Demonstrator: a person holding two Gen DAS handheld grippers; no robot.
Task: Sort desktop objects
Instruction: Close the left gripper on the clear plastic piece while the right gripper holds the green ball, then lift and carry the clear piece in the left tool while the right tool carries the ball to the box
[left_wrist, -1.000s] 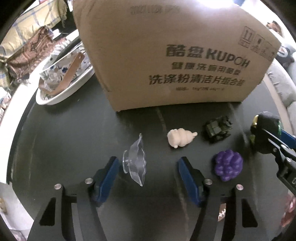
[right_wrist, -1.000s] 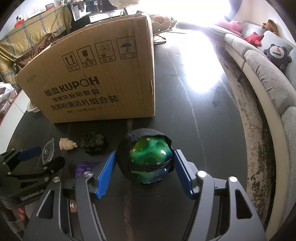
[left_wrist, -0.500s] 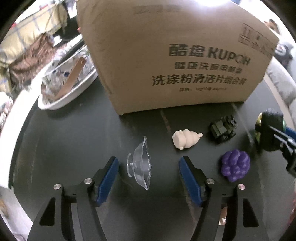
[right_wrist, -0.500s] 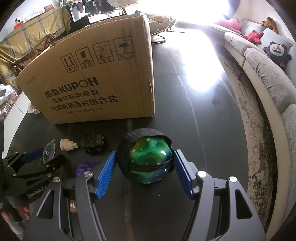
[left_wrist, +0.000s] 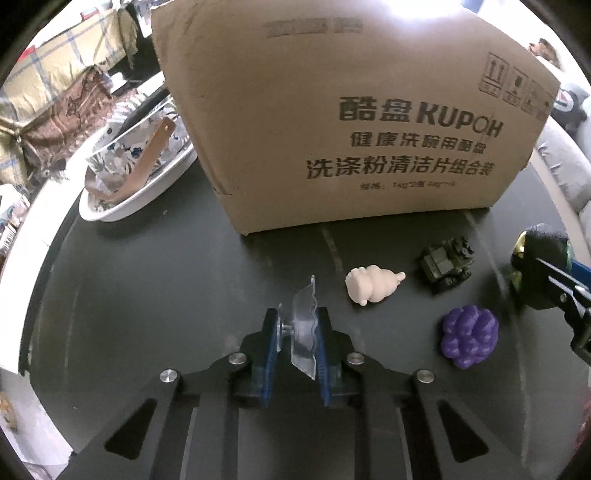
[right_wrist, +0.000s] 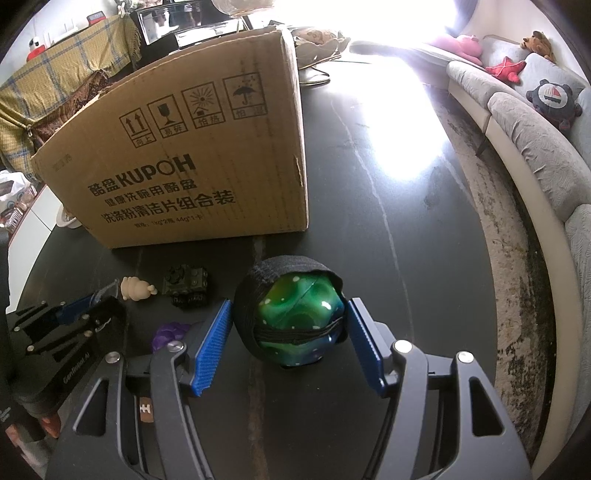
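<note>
Having just closed, the left gripper (left_wrist: 295, 332) jaws are clamped on the clear suction cup (left_wrist: 303, 334), standing edgewise on the worktop (left_wrist: 147, 295). The cardboard box (left_wrist: 351, 122) lies ahead. The right gripper (right_wrist: 288, 332) jaws are held open around the green ball (right_wrist: 299, 325).

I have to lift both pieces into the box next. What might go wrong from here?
The left gripper has just closed on the thin clear suction cup, gripped edge-on, so it may flex and slip out. The right gripper straddles the green ball, but its pads look apart from it, so lifting now would probably leave it behind.
</note>
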